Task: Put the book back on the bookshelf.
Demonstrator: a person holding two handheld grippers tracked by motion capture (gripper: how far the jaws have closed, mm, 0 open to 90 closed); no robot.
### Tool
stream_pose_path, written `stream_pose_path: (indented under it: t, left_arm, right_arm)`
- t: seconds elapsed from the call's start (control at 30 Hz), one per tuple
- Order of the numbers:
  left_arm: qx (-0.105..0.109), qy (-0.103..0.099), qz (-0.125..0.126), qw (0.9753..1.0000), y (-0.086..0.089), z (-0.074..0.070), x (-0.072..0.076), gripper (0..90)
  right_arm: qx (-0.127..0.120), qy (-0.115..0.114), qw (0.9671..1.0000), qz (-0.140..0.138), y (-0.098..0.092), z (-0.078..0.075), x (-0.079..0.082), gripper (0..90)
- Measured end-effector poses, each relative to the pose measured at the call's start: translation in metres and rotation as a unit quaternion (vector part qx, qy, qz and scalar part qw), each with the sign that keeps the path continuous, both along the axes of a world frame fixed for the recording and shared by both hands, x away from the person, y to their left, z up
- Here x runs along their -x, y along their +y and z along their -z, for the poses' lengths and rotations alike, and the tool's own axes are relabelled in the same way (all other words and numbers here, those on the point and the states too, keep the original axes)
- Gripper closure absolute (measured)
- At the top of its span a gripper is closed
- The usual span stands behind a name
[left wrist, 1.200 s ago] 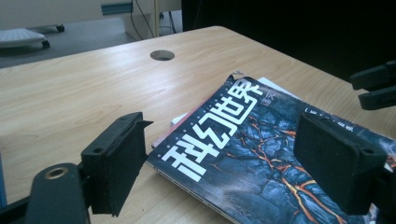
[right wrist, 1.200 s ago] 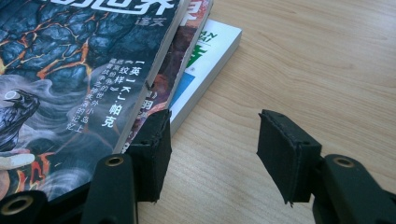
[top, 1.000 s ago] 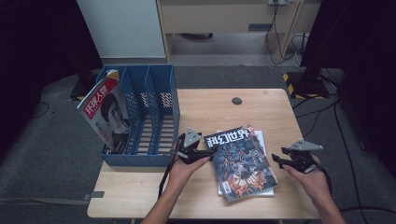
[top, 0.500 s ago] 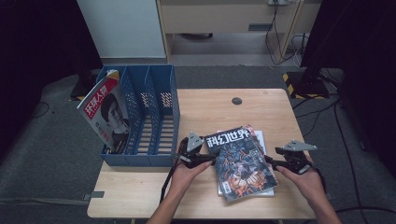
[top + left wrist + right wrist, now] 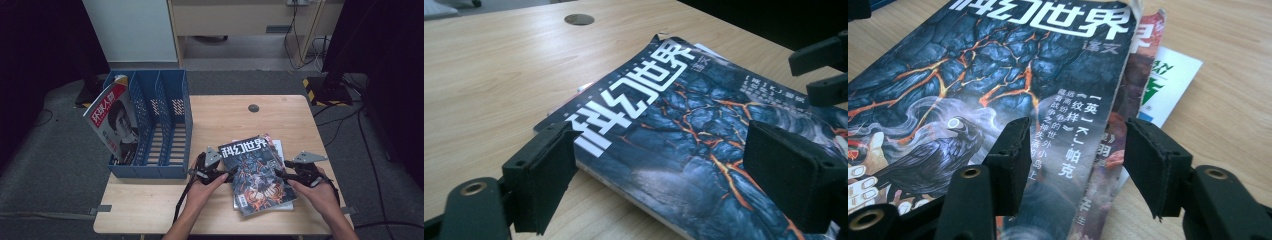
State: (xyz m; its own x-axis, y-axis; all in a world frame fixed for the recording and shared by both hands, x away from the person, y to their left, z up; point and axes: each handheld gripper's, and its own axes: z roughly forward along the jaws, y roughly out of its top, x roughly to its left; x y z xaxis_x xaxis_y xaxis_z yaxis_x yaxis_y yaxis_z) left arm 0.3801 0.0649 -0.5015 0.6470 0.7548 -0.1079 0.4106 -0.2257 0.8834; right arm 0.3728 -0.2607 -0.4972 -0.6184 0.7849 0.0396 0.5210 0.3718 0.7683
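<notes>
At table's far left edge, high view: blue file rack point(image 5: 159, 131), three slots. Leftmost slot holds a red-covered magazine point(image 5: 113, 121), leaning out to the left; the other two slots look vacant.

Just right of the rack's front corner: left gripper point(image 5: 226, 175), held in the person's left hand point(image 5: 204, 186). Jaws apart. In the left gripper view they straddle the left edge of the dark magazine point(image 5: 684, 125), one jaw over bare table point(image 5: 489, 75), the other over the cover. Contact with the cover cannot be told. Right gripper's jaw tips show at that view's upper right.

Centre right, near the table's front edge: the dark magazine point(image 5: 257, 172) lies flat, topmost on a small stack, turned slightly clockwise, white title characters toward the far side. Cover: black rock with orange cracks. Beneath it, a red-edged magazine point(image 5: 1135, 100) sticks out along the right side, and a white and green one point(image 5: 1168, 80) lies lower still.

Cable hole point(image 5: 253, 108) in the tabletop, beyond the stack, well apart from it.

Right of the stack: right gripper point(image 5: 282, 173), in the right hand point(image 5: 320, 192). Jaws apart, straddling the dark magazine's right edge in the right gripper view; not clamped.
</notes>
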Motion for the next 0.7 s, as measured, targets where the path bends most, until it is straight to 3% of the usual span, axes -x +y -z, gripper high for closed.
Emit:
stream_pose_path:
  t: [0.2, 0.23, 0.3, 0.43, 0.7]
  left_arm:
    - [-0.005, 0.007, -0.014, 0.9999, 0.002, 0.003, 0.0, 14.6]
    - [-0.015, 0.007, -0.017, 0.9997, 0.001, 0.005, 0.0, 14.6]
    - [-0.012, 0.009, -0.019, 0.9997, 0.001, 0.006, 0.0, 14.6]
    - [-0.027, 0.009, -0.019, 0.9994, -0.002, 0.009, -0.001, 14.9]
    - [-0.036, 0.032, -0.024, 0.9985, -0.004, 0.016, -0.005, 12.9]
  right_arm:
    - [-0.002, 0.018, 0.9998, -0.009, 0.004, 0.007, -0.002, 37.1]
    - [-0.001, 0.019, 0.9998, -0.009, 0.005, 0.008, -0.002, 36.7]
    - [-0.003, 0.022, 0.9997, -0.01, 0.006, 0.009, -0.003, 35.1]
    - [-0.006, 0.024, 0.9996, -0.014, 0.008, 0.01, -0.003, 33.7]
    - [-0.018, 0.034, 0.9991, -0.019, 0.011, 0.012, -0.002, 28.9]
